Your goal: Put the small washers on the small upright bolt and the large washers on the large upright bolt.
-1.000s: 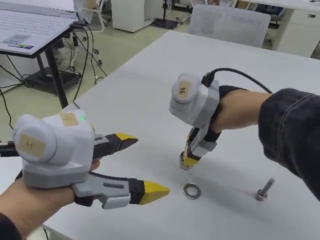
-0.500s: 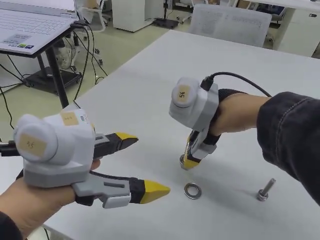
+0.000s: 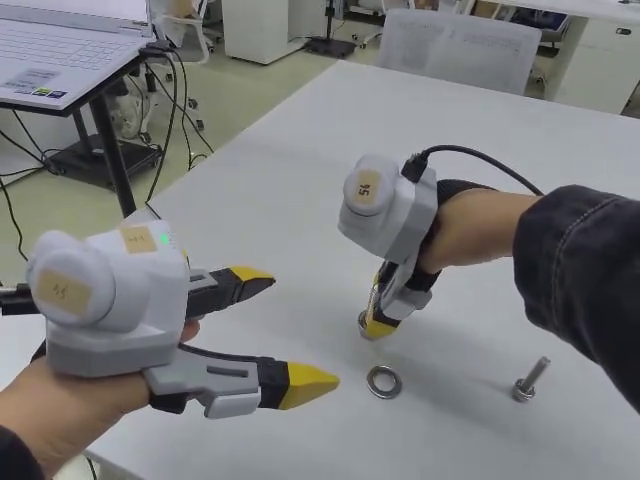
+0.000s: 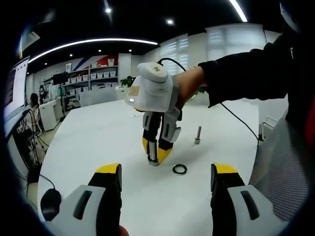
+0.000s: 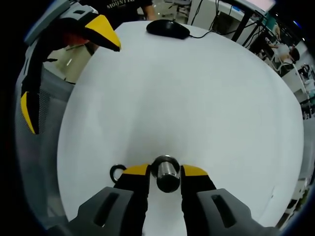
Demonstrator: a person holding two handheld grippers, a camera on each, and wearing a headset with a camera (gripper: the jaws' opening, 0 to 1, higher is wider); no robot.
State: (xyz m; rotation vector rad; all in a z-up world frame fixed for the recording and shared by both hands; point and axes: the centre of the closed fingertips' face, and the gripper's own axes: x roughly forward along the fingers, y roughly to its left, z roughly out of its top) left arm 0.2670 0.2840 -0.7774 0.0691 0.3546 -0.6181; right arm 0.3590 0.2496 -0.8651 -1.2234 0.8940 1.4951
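Head view: right gripper point(image 3: 376, 326) seemingly vertical

Lg steel bolt point(image 5: 166, 173) upright in right gripper point(image 3: 377, 322), washer point(image 3: 384, 381) flat nearby, sm bolt point(image 3: 530, 379) standing apart.

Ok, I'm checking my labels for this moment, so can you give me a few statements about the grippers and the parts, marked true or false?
1. The right gripper is shut on a bolt. True.
2. The left gripper holds the washer. False: its jaws are open and empty, and the washer lies flat on the table.
3. A second bolt stands on the table, apart from both grippers. True.
4. The washer sits over a bolt. False: it lies beside the held bolt, on neither one.
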